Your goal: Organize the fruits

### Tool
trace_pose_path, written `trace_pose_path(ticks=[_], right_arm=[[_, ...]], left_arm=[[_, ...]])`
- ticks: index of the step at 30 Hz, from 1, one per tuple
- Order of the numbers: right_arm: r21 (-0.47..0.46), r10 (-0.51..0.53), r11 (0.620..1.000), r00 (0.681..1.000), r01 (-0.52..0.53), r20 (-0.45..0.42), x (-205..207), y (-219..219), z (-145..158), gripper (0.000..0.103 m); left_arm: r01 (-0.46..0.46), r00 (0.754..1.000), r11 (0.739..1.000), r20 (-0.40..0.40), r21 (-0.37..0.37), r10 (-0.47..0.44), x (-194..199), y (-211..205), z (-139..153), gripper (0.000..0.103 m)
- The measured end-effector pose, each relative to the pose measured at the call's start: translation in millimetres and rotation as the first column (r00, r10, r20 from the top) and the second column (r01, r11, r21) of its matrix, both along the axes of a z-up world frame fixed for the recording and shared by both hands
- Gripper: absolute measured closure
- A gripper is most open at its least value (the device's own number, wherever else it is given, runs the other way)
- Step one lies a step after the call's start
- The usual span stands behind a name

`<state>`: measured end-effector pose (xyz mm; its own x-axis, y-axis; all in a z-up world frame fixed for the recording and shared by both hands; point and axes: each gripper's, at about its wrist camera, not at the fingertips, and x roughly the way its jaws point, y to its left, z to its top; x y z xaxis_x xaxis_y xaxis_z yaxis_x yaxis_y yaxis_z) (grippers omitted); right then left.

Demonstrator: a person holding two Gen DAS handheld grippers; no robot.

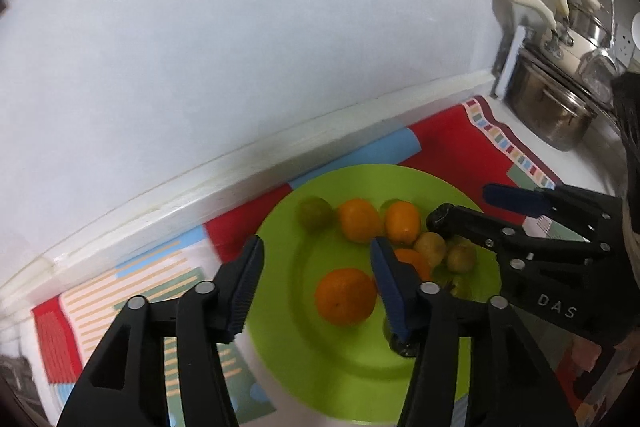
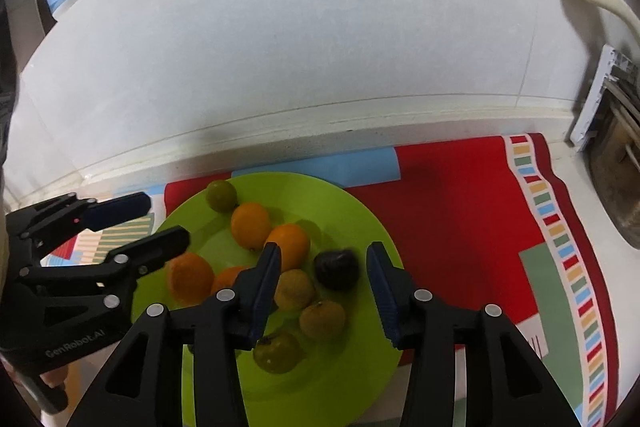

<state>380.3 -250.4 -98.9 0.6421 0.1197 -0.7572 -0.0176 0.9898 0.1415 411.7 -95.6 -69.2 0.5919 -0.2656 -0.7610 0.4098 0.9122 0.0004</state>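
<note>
A lime-green plate (image 2: 352, 223) lies on a red patterned cloth (image 2: 460, 211) on the white counter, and all the fruit sits on it. At the plate's far edge rests a small green citrus (image 2: 221, 195); just nearer from it sit two oranges (image 2: 251, 225) side by side, and toward the plate's left side a larger orange (image 1: 346, 295) lies apart from them, with another orange (image 2: 228, 277) partly hidden behind a finger. Near the plate's centre two brownish-yellow fruits (image 2: 294, 289) touch or nearly touch each other, a dark purple plum (image 2: 336, 269) lies just beside them toward the plate's right rim, and a greenish fruit with a stem cap (image 2: 277, 351) sits closest to the plate's near edge. The left gripper (image 1: 316, 287) hangs above the plate's left half, its jaws spread wide and holding nothing, the larger orange showing between them. The right gripper (image 2: 323, 291) hovers over the plate's centre, jaws likewise apart and empty, framing the plum and the brownish fruits. Beyond the cloth's right end, away from the plate, stand steel pots (image 1: 548, 107) with cream handles.
</note>
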Motion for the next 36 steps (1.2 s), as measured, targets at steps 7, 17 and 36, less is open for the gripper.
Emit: trace_pose_path(ticks=[7, 17, 36], right_arm=[[-0.018, -0.007, 1.000, 0.999, 0.008, 0.044, -29.2, 4.3, 21.8, 0.057], [-0.023, -0.029, 0.999, 0.990, 0.033, 0.139, -88.8, 7.3, 65.1, 0.044], [-0.040, -0.020, 0.999, 0.973, 0.030, 0.232, -207.4, 26.7, 103.5, 0.035]], left_arm=[[-0.058, 0.994, 0.998, 0.093, -0.001, 0.058, -36.9, 8.6, 29.3, 0.034], [-0.144, 0.965, 0.988, 0.215, -0.052, 0.152, -105.1, 29.5, 71.2, 0.014], [-0.177, 0.937, 0.980, 0.288, -0.093, 0.197, -226.6, 55.6, 102.1, 0.002]])
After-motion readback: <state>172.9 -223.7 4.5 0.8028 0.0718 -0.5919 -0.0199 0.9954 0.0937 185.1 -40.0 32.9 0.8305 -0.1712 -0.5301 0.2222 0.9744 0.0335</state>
